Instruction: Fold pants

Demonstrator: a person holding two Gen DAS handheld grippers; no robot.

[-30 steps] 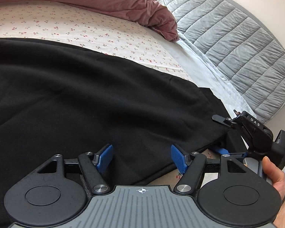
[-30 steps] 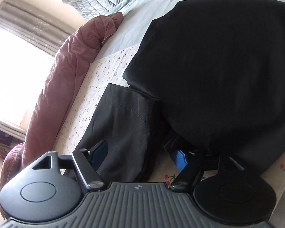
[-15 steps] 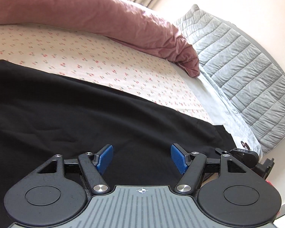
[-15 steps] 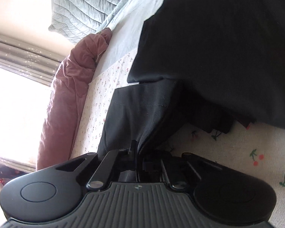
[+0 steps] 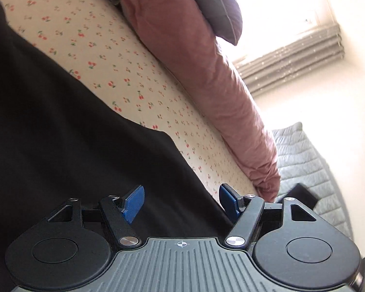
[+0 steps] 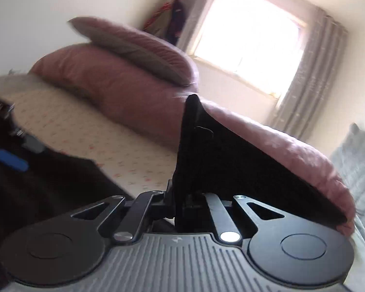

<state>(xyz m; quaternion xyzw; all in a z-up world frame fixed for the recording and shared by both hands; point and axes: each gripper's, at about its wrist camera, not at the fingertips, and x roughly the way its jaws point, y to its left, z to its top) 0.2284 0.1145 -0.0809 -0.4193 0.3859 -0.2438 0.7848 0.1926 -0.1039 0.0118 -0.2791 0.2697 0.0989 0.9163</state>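
The black pants (image 5: 60, 146) lie spread on the cherry-print bed sheet (image 5: 124, 73). My left gripper (image 5: 181, 200) is open with blue pads, low over the pants' edge and holding nothing. My right gripper (image 6: 185, 202) is shut on a black fold of the pants (image 6: 221, 160), lifted up off the bed and standing in front of the camera. More of the pants (image 6: 48, 189) lies dark at the lower left of the right wrist view, where the left gripper's blue pad (image 6: 11, 160) also shows.
A long pink duvet roll (image 5: 206, 68) lies along the far side of the bed, with a grey pillow (image 5: 214, 7) on it. A grey quilted blanket (image 5: 304, 168) is at the right. A bright window with curtains (image 6: 250, 36) is behind.
My right gripper has lifted its held fold of the pants off the bed and swung up toward the window. My left gripper has turned leftward over the pants, still open.
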